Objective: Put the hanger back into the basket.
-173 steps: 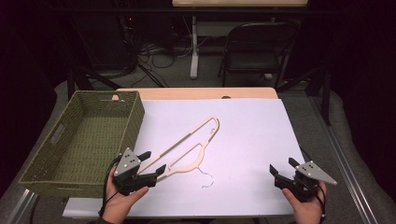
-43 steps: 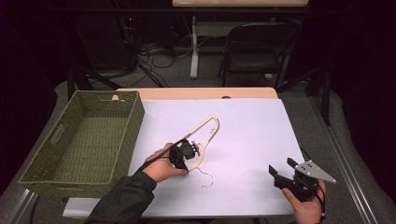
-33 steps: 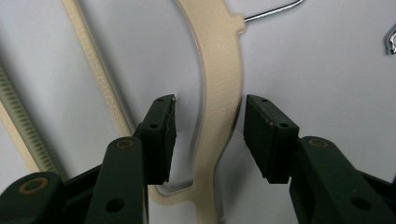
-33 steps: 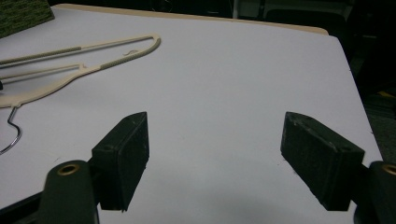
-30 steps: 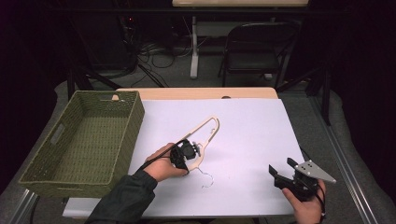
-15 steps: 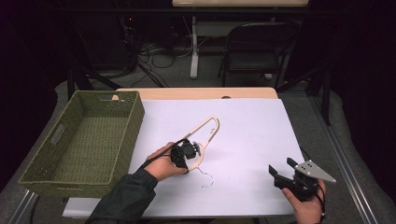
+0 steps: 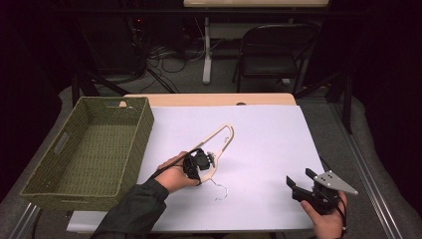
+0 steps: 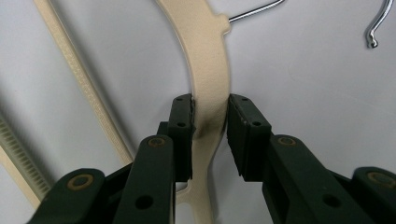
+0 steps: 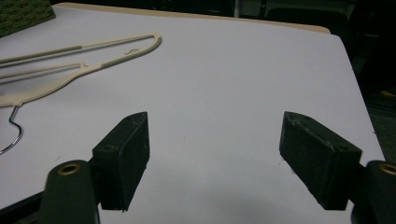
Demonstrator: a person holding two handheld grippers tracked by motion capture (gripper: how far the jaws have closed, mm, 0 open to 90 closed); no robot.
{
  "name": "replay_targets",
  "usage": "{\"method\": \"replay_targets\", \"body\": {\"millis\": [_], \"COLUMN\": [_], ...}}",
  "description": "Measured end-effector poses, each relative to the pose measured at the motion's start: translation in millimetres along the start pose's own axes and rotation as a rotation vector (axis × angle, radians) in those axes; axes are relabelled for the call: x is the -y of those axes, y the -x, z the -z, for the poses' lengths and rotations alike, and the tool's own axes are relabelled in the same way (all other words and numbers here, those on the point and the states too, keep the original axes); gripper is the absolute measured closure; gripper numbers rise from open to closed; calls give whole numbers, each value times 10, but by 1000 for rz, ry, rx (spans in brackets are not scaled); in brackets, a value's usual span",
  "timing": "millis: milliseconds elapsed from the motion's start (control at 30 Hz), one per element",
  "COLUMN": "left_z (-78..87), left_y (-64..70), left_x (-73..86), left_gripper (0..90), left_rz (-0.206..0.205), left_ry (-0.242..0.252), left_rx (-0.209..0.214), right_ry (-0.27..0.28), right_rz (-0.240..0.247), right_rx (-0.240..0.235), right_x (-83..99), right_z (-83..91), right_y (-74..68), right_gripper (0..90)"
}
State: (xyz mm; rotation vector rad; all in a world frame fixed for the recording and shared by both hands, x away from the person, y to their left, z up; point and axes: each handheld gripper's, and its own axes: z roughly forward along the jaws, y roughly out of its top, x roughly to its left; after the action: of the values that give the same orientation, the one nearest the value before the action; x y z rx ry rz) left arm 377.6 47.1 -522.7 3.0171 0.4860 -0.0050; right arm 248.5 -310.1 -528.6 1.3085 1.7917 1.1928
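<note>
we see the left hand-held gripper (image 7: 200,162) near the middle of the table (image 7: 278,144), which carries a white sheet. in the left gripper view its jaws sit on either side of the cream arm of the hanger (image 8: 208,79): the left jaw touches the arm, and the right jaw is at its edge with perhaps a hairline gap, so we cannot tell whether the arm is firmly pinched or just enclosed. the hanger lies flat on the sheet in the high view (image 7: 219,142), its long loop pointing away from the person and to the right, and its hook (image 7: 221,190) curls toward the person just beside the left hand (image 7: 171,175). in the left gripper view the hook (image 8: 378,23) shows at the top right, and a ribbed bar (image 8: 79,79) of the hanger runs diagonally at the left. the right hand-held gripper (image 7: 301,185) rests at the near right corner of the table, held in the right hand (image 7: 326,219), with its jaws spread wide and nothing between them; in the right gripper view we see bare white sheet between the jaws and the hanger (image 9: 88,56) well apart at the upper left. a green woven basket (image 7: 144,127) stands at the left edge of the table, near the hanger but not touching it. a chair (image 7: 278,55) stands on the floor beyond the table.
</note>
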Motion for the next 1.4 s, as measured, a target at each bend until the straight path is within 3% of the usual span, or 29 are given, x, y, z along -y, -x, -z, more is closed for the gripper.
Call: {"method": "replay_targets", "body": {"millis": [233,633,1000,1400], "left_z": [-2,0,3,14], "left_y": [13,-35,-92,-89], "left_x": [-34,-65,-88,-105], "left_gripper": [737,741,742,745], "left_rz": [-18,-29,-29,-18], "left_ry": [-25,-51,-70,-64], "left_rx": [-1,34,76,90], "right_ry": [-9,-10,-9,-11], "right_rz": [1,3,4,2], "right_rx": [-2,-2,-2,-5], "right_x": [-2,-2,-1,1], "right_z": [6,3,0,-6], "right_y": [3,3,3,-1], "right_gripper": [244,245,245,246]}}
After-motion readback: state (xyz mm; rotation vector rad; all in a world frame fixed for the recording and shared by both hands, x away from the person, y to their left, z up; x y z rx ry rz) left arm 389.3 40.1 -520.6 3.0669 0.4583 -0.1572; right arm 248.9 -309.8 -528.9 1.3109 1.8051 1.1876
